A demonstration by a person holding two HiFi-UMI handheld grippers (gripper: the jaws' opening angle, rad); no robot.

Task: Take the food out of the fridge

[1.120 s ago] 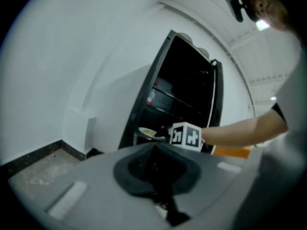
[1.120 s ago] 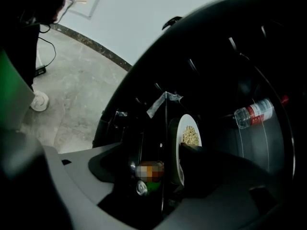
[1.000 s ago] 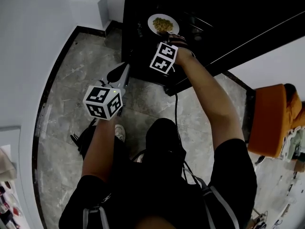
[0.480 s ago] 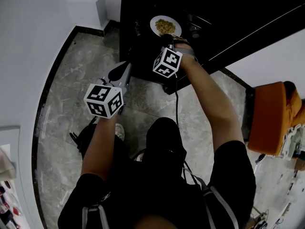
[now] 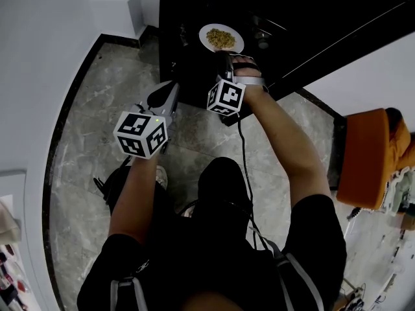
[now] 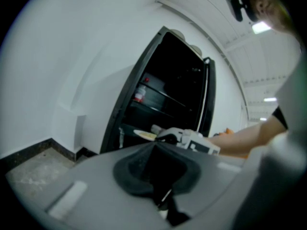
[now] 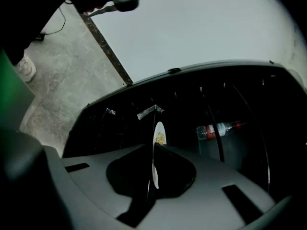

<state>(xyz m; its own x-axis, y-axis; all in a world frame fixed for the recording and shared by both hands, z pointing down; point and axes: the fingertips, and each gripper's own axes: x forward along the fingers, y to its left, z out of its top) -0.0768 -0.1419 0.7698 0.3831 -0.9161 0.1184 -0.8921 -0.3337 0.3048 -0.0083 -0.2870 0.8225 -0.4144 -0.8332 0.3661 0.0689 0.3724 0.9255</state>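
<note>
1. Fridge (image 5: 311, 18): black, door open, at the far side of the scene; dark shelves inside.
2. Plate (image 5: 221, 37): white, round, at the near edge of a fridge shelf. The right gripper view shows it edge-on (image 7: 158, 128).
3. Food (image 5: 220, 39): yellowish heap in the middle of the plate.
4. Right gripper (image 5: 224, 55): reaches into the fridge, jaws clamped on the plate's near rim, which runs between the pads (image 7: 152, 150).
5. Left gripper (image 5: 167, 92): held left of the right one, outside the fridge and apart from the plate; jaws pressed together with nothing between them (image 6: 156, 150).
6. Bottle (image 7: 216, 128): clear, red label, lying on a shelf to the right of the plate.
7. Floor (image 5: 91, 122): grey marbled stone with a dark border.
8. Orange object (image 5: 373, 161): at the right edge, well apart from the fridge opening.
</note>
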